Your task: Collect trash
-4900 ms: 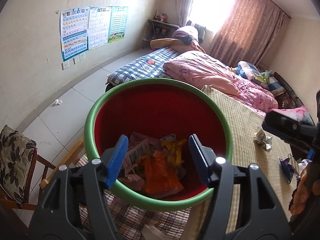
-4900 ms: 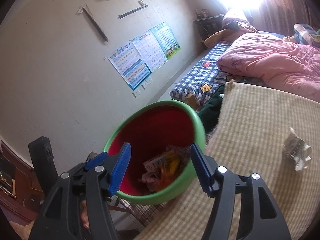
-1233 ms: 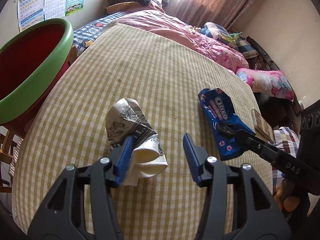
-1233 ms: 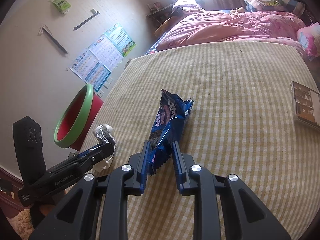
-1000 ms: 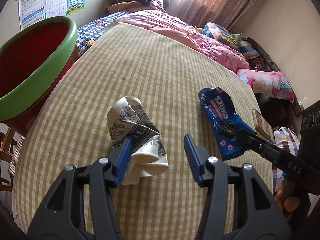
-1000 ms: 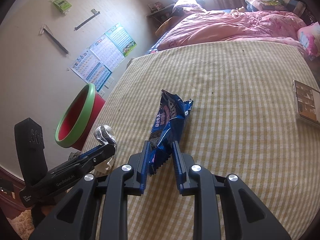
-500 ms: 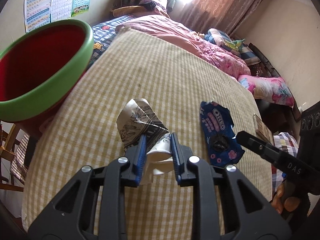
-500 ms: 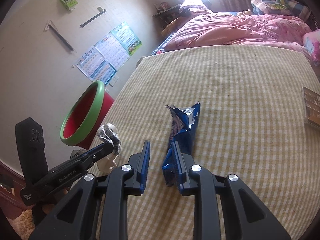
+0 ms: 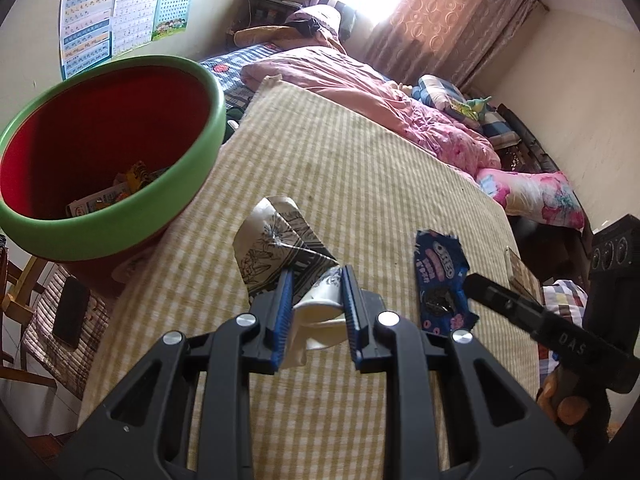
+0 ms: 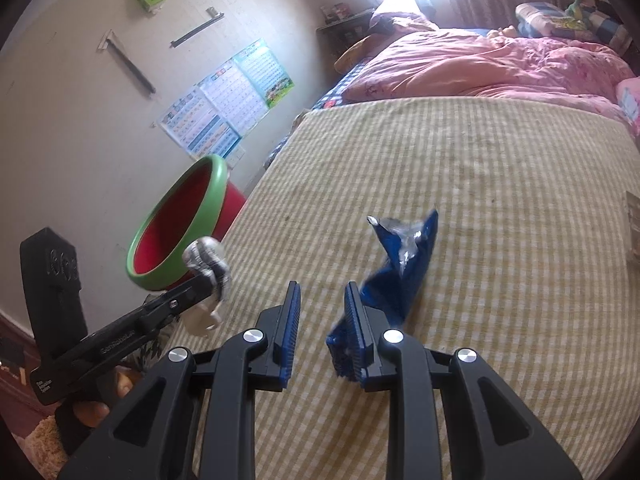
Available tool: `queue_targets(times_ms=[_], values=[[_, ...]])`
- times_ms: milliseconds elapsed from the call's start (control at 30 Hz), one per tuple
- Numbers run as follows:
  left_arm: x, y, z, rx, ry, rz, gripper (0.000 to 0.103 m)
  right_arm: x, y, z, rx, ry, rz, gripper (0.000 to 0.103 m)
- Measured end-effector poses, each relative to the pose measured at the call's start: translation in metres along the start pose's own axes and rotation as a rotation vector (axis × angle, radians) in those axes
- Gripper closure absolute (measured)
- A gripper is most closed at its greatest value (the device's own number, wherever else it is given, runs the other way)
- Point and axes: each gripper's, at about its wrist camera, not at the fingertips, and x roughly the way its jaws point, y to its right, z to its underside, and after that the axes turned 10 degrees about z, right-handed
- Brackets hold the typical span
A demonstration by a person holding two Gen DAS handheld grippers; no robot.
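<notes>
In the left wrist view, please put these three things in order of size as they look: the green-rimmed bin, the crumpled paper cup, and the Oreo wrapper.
1. Green-rimmed bin, clearly the largest.
2. Crumpled paper cup, held in the left gripper.
3. Oreo wrapper.
The cup looks only slightly larger than the wrapper, and it is nearer the camera, so their true order is unsure.

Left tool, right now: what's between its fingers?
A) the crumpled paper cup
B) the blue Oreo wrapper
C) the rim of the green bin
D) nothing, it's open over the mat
A. In the left wrist view the left tool is closed on the crumpled paper cup, lifted over the checked mat, while the Oreo wrapper is off to its right by the right tool.
</notes>
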Motion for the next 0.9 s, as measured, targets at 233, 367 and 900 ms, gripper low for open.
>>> queue_targets(times_ms=[233,367,900], values=[[-0.008,-0.011,-0.003,-0.006,-0.001,0.016,0.08,-0.004,0.028,-0.007,0.098,0.066,0.117,0.04],[-0.012,-0.016,-0.005,-0.004,-0.005,0.028,0.079,0.008,0.033,-0.004,0.117,0.025,0.18,0.038],[-0.033,-0.023,-0.024,0.038,0.033,0.063,0.079,0.031,0.003,0.004,0.065,-0.032,0.173,0.086]])
